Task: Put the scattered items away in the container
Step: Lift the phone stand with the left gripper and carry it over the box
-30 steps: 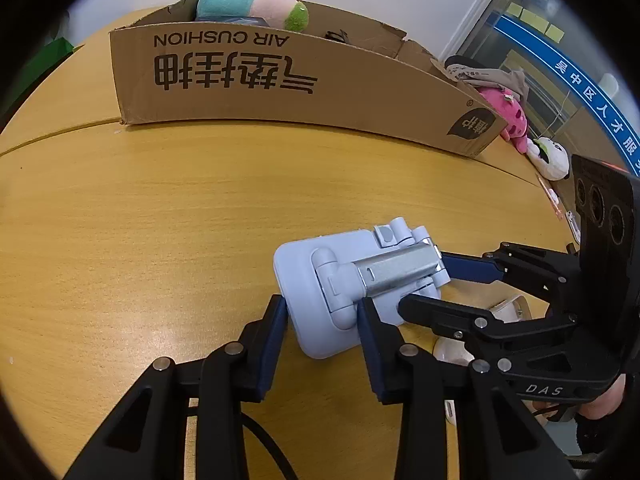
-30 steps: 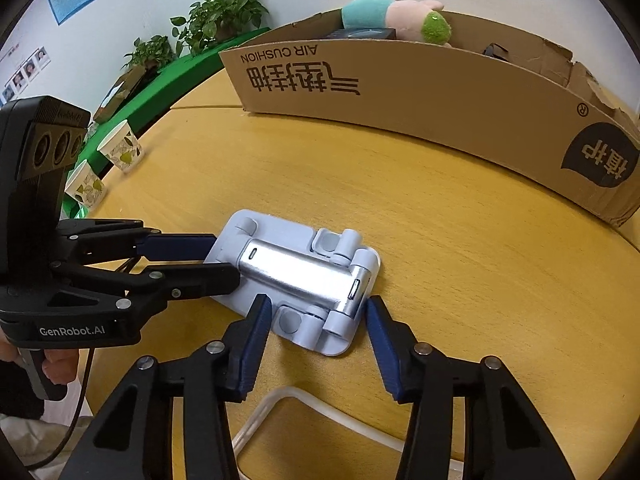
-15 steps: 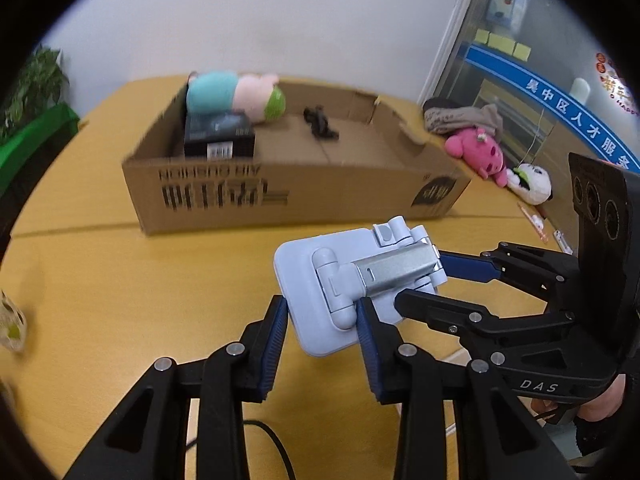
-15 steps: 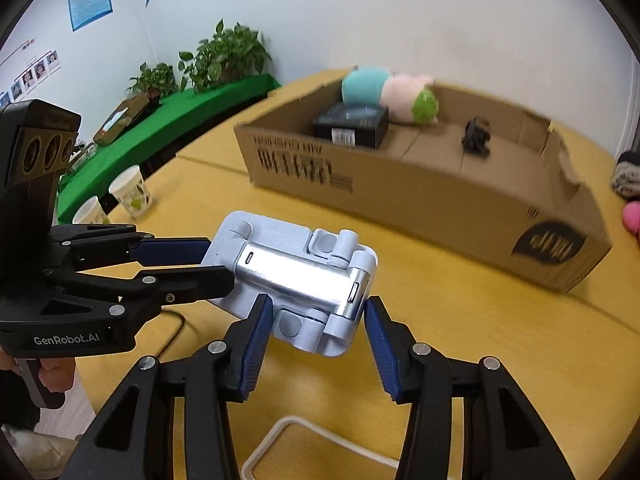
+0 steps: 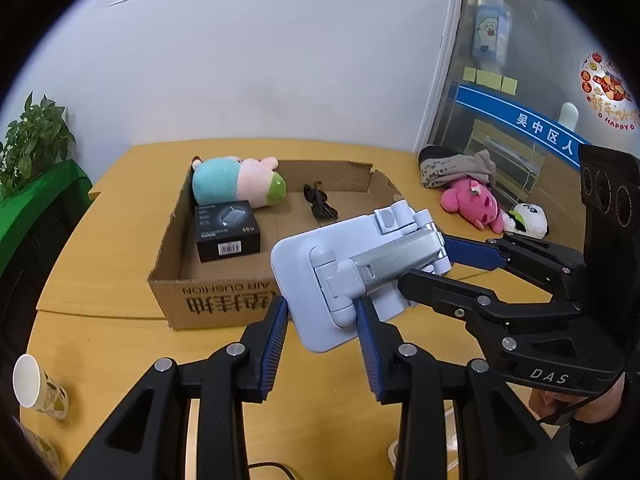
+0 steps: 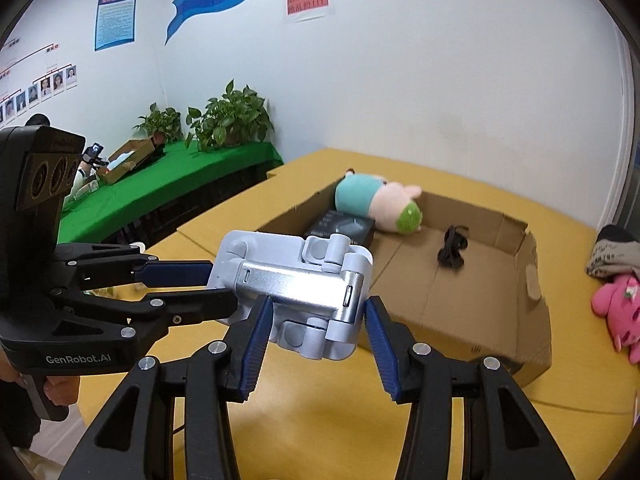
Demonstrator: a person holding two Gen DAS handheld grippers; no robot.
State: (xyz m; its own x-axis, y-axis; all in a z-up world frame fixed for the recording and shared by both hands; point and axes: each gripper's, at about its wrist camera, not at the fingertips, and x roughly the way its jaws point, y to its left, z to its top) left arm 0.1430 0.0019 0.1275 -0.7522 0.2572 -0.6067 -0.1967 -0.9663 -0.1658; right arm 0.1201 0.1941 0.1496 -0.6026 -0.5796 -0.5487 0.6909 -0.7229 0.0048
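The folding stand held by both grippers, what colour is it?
The folding stand is pale lavender-grey with a silver metal arm; the right wrist view shows it best.

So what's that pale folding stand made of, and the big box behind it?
The stand looks like matte pale-blue plastic with a brushed metal arm, which has a silvery sheen. The box looks like plain brown corrugated cardboard, with a torn rim and printed lettering.

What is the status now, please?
Both tools, left and right, grip the pale blue folding stand. Stand airborne, short of brown cardboard box. Path clear.
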